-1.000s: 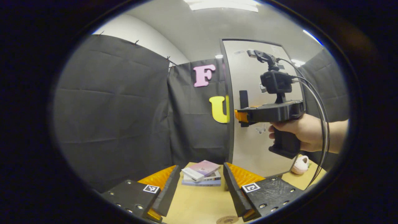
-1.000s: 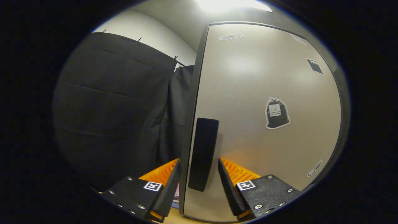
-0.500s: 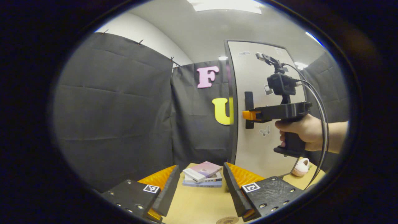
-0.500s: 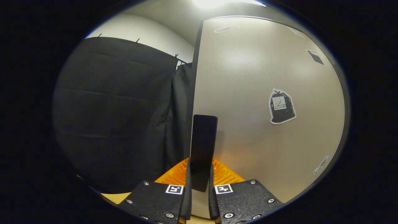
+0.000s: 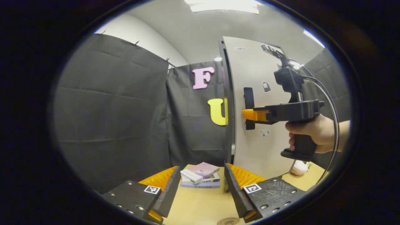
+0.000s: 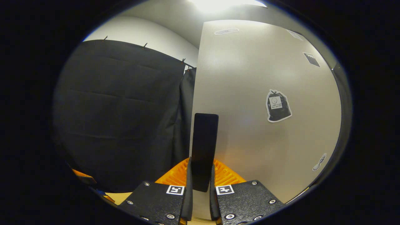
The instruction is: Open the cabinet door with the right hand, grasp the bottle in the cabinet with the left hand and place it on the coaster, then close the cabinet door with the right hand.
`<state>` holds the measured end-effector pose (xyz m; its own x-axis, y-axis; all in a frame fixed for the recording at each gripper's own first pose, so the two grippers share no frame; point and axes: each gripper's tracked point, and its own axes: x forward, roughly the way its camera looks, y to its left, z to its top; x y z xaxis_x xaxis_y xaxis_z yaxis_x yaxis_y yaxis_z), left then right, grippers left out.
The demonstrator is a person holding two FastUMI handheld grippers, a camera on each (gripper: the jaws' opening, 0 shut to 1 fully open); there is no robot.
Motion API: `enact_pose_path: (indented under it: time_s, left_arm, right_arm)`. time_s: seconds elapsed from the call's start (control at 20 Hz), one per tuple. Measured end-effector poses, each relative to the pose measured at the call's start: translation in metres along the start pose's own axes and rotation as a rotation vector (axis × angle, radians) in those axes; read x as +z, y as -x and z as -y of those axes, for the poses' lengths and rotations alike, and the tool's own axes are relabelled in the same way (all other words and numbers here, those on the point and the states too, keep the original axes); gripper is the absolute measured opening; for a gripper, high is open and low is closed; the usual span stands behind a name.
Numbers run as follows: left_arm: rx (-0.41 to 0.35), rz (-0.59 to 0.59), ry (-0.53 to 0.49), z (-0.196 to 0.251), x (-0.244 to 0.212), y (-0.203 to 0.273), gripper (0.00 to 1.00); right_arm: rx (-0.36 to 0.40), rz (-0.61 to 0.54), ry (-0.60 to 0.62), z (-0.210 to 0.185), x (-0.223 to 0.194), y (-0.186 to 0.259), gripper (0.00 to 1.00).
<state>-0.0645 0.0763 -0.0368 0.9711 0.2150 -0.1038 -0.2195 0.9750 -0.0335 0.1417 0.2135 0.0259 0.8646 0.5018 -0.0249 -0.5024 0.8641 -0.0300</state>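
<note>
while the right hand-held gripper (image 6: 200, 184) is clamping both fingers on the dark upright handle (image 6: 203, 147) of the cabinet door (image 6: 259, 103), the step in hand looks to be the opening swing. in the left gripper view the door's free edge (image 5: 229, 103) is standing slightly out from the cabinet, a narrow gap showing beside it, so the door seems only just cracked. to do this well, i judge the pull should be following an arc about the hinge side, which seems to be on the far side from the handle, rather than a straight tug, with the grip staying square on the handle so it is not slipping off.

the handle's long axis is running vertical, and the door is standing upright, its face turned toward the right gripper's camera. the bottle is hiding behind the door, so i cannot tell how it is lying.

the left hand-held gripper (image 5: 201, 190) is waiting with fingers apart, gripping nothing, above the surface (image 5: 200, 206), near a stack of books (image 5: 200, 175). the coaster (image 5: 228, 221) is peeking in at the bottom edge.
</note>
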Motion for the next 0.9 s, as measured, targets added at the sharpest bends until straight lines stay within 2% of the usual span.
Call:
enact_pose_path:
  time_s: [0.05,0.1,0.15,0.3,0.45,0.5,0.55,0.75,0.85,0.9]
  left_arm:
    - [0.005,-0.002,0.0,-0.001,-0.001,0.001,0.8]
    - [0.005,0.005,0.008,-0.001,0.0,0.002,0.76]
    - [0.0,0.01,0.019,0.0,0.001,0.001,0.8]
    - [-0.005,0.014,0.015,-0.001,0.0,0.004,0.8]
    - [0.045,-0.002,-0.022,-0.011,-0.004,0.017,0.84]
    - [0.056,-0.004,-0.011,-0.009,-0.003,0.024,0.76]
    - [0.063,-0.006,-0.001,-0.007,-0.001,0.029,0.8]
    - [0.09,-0.011,-0.021,0.006,0.011,0.05,0.8]
    - [0.073,-0.001,-0.028,0.021,0.021,0.056,0.8]
    - [0.056,0.002,-0.039,0.031,0.024,0.057,0.84]
  right_arm:
    - [0.002,0.0,0.0,0.001,-0.001,0.001,0.23]
    - [0.005,0.0,0.008,0.001,-0.002,0.002,0.23]
    - [0.009,0.0,0.017,0.002,-0.002,0.005,0.23]
    - [0.02,-0.007,0.006,0.001,-0.004,0.011,0.23]
    - [0.065,0.001,-0.004,0.002,-0.005,0.016,0.23]
    - [0.08,0.001,-0.015,0.004,-0.005,0.019,0.23]
    - [0.092,0.0,-0.022,0.005,-0.005,0.022,0.23]
    - [0.117,0.0,-0.053,0.014,-0.011,0.019,0.23]
    - [0.124,-0.008,-0.063,0.019,-0.012,0.015,0.22]
    - [0.128,-0.005,-0.07,0.018,-0.012,0.013,0.23]
